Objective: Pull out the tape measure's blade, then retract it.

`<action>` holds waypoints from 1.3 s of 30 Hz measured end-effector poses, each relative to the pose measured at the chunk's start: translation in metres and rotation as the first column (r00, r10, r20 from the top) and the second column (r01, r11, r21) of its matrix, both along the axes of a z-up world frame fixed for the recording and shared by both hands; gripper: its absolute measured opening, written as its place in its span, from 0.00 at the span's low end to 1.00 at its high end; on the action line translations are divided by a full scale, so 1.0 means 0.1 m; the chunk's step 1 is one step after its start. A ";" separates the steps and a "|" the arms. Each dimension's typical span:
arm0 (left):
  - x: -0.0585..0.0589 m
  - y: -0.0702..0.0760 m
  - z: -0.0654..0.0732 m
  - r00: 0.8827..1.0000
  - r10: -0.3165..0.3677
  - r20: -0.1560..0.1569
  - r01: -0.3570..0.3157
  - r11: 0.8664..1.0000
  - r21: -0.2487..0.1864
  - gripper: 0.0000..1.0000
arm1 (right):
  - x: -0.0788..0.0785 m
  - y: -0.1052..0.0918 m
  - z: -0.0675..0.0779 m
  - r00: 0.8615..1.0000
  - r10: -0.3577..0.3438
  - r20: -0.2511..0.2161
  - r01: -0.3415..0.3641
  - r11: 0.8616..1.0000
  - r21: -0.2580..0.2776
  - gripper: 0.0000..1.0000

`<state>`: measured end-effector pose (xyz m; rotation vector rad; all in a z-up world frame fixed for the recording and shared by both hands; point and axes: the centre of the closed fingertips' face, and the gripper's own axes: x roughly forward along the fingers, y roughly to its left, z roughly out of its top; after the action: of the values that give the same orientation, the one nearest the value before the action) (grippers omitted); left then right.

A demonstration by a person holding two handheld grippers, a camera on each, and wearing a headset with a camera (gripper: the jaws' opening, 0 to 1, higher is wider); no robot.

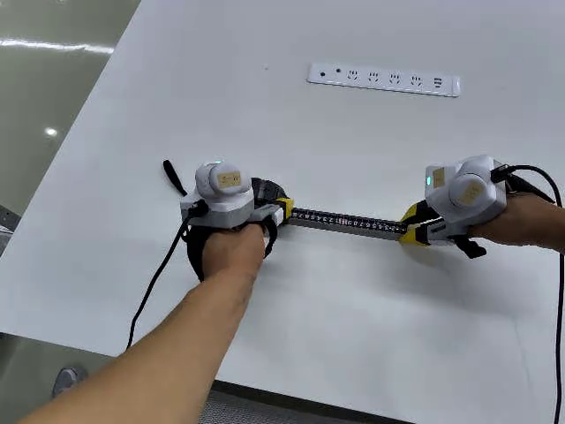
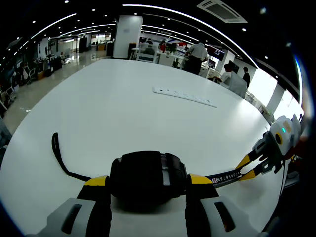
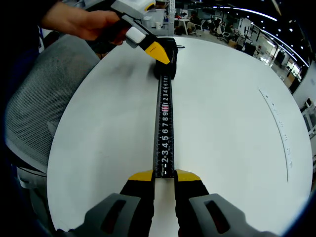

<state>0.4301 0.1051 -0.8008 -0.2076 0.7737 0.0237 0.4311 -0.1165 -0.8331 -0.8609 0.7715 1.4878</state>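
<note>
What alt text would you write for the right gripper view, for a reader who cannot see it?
The right gripper pinches, between yellow-tipped jaws, the end of a dark, numbered tape blade, which runs straight across the white table to a black tape measure case held by the left gripper.

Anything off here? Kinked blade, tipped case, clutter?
Nothing stands out: left claw clamps the tape measure case, right claw pinches the blade by its tip; it runs straight between them. The power strip lies apart.
</note>
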 end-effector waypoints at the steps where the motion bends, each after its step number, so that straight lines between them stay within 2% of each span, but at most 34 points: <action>1: 0.00 0.00 0.00 1.000 0.000 0.000 0.000 1.000 0.000 0.56 | 0.00 0.01 0.00 1.000 0.000 0.000 0.000 1.000 0.001 0.11; 28: 0.00 -0.01 0.01 1.000 -0.001 -0.001 0.001 1.000 -0.013 0.56 | -0.03 0.30 0.01 1.000 0.010 -0.004 -0.010 0.999 0.034 0.11; 39: -0.01 -0.01 0.01 1.000 -0.004 -0.003 0.004 1.000 -0.020 0.56 | -0.08 0.58 0.02 1.000 0.019 -0.008 -0.019 0.998 0.065 0.11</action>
<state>0.4290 0.1040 -0.8002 -0.2252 0.7781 0.0122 0.4230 -0.0587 -0.8313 -0.8160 0.7192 1.5259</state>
